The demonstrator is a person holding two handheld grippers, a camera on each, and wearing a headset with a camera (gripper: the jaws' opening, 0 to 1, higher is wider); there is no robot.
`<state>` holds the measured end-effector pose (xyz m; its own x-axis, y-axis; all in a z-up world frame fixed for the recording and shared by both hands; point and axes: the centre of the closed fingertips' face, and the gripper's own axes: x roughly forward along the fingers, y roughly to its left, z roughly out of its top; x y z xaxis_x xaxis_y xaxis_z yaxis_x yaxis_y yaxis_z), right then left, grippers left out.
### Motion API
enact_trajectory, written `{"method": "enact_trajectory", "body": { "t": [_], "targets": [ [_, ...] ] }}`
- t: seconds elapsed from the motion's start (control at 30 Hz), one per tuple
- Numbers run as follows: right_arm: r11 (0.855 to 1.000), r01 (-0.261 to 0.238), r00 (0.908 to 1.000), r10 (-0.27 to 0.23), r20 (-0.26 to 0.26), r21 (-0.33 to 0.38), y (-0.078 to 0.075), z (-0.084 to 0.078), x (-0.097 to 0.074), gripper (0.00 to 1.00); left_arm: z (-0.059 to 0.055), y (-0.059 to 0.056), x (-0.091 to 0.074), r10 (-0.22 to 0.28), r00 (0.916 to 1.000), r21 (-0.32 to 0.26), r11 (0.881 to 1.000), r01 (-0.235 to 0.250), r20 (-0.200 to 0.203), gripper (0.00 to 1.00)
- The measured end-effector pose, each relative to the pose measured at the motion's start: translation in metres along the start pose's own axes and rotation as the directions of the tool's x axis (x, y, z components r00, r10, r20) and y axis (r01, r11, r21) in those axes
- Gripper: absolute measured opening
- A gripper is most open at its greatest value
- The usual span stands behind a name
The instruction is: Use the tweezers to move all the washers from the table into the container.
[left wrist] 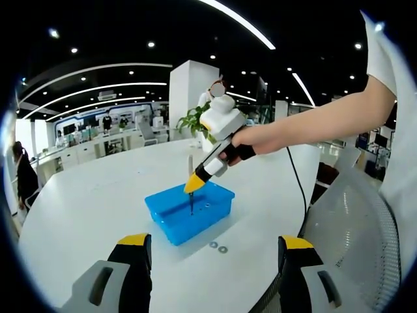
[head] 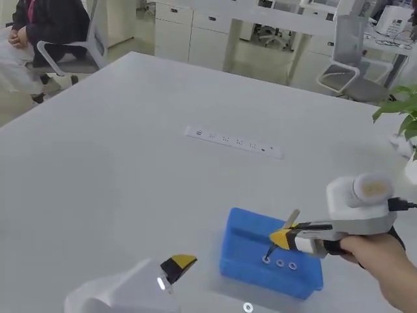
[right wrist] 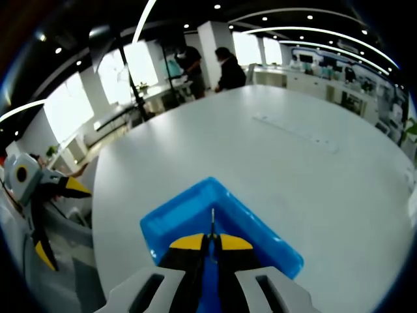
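A blue container (head: pixel 241 251) sits near the table's front edge, with three washers (head: pixel 279 264) on its floor. My right gripper (head: pixel 281 238) hovers over it, shut on tweezers (head: pixel 269 250) whose tips point down into the container. From the right gripper view, its gripper (right wrist: pixel 210 242) clamps the tweezers (right wrist: pixel 212 225) above the container (right wrist: pixel 182 212). A loose washer (head: pixel 247 307) lies on the table in front of the container. My left gripper (left wrist: pixel 215 261) stands open and holds nothing, facing the container (left wrist: pixel 176 218), with two washers (left wrist: pixel 218 247) on the table between them.
A white power strip (head: pixel 234 142) lies mid-table. A green plant (head: pixel 399 107) stands at the right edge. Office chairs (head: pixel 345 55) and a seated person (head: pixel 45 26) are beyond the far edge. Bare white tabletop (head: pixel 117 169) stretches to the left.
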<state>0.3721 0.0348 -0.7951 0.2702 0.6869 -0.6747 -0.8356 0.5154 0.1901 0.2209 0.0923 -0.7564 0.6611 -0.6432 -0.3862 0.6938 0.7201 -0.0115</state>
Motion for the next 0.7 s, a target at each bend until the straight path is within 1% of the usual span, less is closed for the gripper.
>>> {"method": "enact_trajectory", "body": {
  "t": [0.07, 0.17, 0.37, 0.53, 0.7],
  "targets": [
    [1.000, -0.001, 1.0000, 0.001, 0.008, 0.000, 0.001, 0.002, -0.003, 0.03, 0.000, 0.000, 0.000, 0.000, 1.0000, 0.000, 1.000, 0.000, 0.001, 0.81],
    [1.000, -0.006, 0.9996, 0.006, 0.026, -0.003, 0.008, 0.006, -0.009, 0.03, 0.000, 0.000, 0.000, 0.002, 1.0000, -0.002, 1.000, -0.002, 0.002, 0.80],
    [1.000, -0.026, 0.9972, 0.027, 0.070, -0.012, 0.025, 0.015, -0.023, 0.03, 0.000, -0.001, 0.000, -0.001, 1.0000, 0.000, 1.000, 0.001, 0.002, 0.80],
    [0.999, -0.042, 0.9956, 0.044, 0.083, -0.032, 0.038, 0.017, -0.030, 0.03, 0.000, -0.002, 0.001, -0.004, 1.0000, 0.000, 1.000, 0.004, 0.002, 0.80],
    [0.998, -0.058, 0.9936, 0.061, 0.095, -0.034, 0.050, 0.016, -0.036, 0.03, 0.000, -0.002, 0.001, -0.004, 1.0000, 0.002, 1.000, 0.004, 0.000, 0.80]
  ]
}}
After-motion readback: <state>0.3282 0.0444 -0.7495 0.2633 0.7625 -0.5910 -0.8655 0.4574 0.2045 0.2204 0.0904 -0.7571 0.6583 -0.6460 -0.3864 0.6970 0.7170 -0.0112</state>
